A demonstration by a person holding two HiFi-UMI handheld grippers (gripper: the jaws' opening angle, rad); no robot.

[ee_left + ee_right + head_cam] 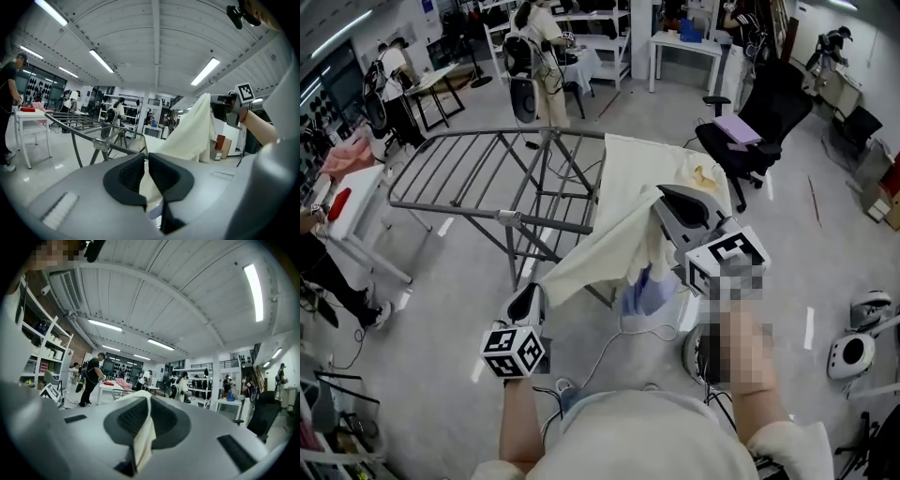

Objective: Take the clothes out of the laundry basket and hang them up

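Head view: a cream fabric garment (600, 253) hangs stretched in the air between the left gripper (528, 298) and the higher right gripper (667, 217), over the near end of a grey metal drying rack (469, 169). I cannot tell whether the pale cloth (647, 159) on the rack is the same piece. A bluish shape (645, 292) below is half hidden.

Left gripper view: the jaws are clamped together on the garment's edge.

Right gripper view: the jaws pinch a fold, and the rest of the garment is out of frame.

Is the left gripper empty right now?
No, the left gripper has its jaws shut on the cloth.
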